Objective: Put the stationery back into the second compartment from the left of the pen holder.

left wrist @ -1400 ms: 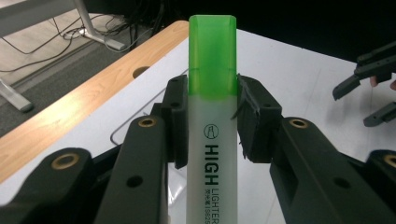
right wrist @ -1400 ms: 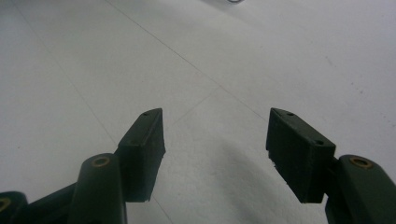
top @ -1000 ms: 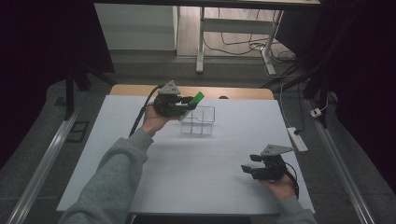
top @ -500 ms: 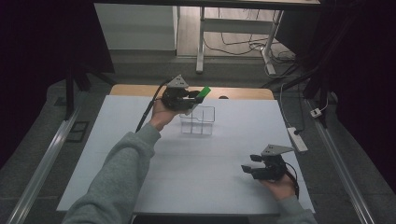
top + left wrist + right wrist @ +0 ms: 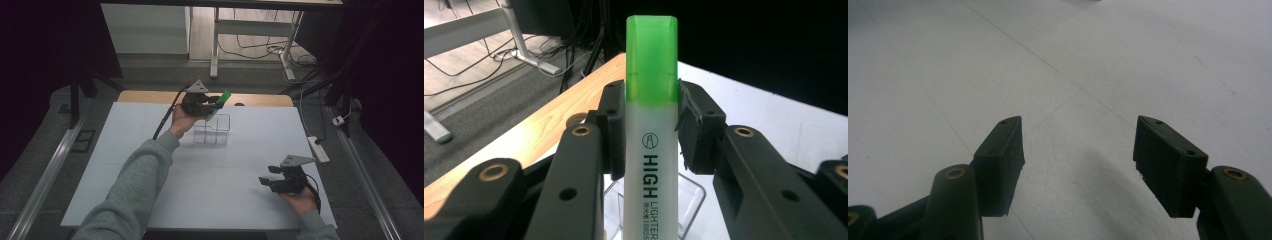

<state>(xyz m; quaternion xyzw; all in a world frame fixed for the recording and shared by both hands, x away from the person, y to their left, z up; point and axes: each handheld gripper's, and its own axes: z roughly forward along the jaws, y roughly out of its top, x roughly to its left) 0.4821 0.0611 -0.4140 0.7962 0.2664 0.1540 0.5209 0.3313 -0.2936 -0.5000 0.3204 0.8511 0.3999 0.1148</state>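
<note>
Gripping a white-barrelled highlighter pen with a translucent green cap point(image 5: 651, 125), left gripper point(image 5: 210, 104) clamped on the barrel just below the cap, both black pads point(image 5: 696, 132) pressed against its sides. Lettering "HIGH LIGHTER" legible along the barrel in the left gripper view, cap pointing away from the camera. Held above the far edge of a small clear plastic box with compartments point(image 5: 212, 131), pen raised off the white table top point(image 5: 150, 175) and angled up toward the far right in the high view, green cap point(image 5: 225, 96) past the box's back wall. Part of the clear box glimpsed beneath the pen in the left gripper view, with a strip of light wooden table edge point(image 5: 539, 130) beyond. Grey-sleeved forearm point(image 5: 135, 185) stretching from the bottom edge up to that gripper. Resting near the table's near right corner, right gripper point(image 5: 272, 181) with jaws standing apart and nothing between them, only bare white surface ahead in the right gripper view. Well apart from the box and the pen.
</note>
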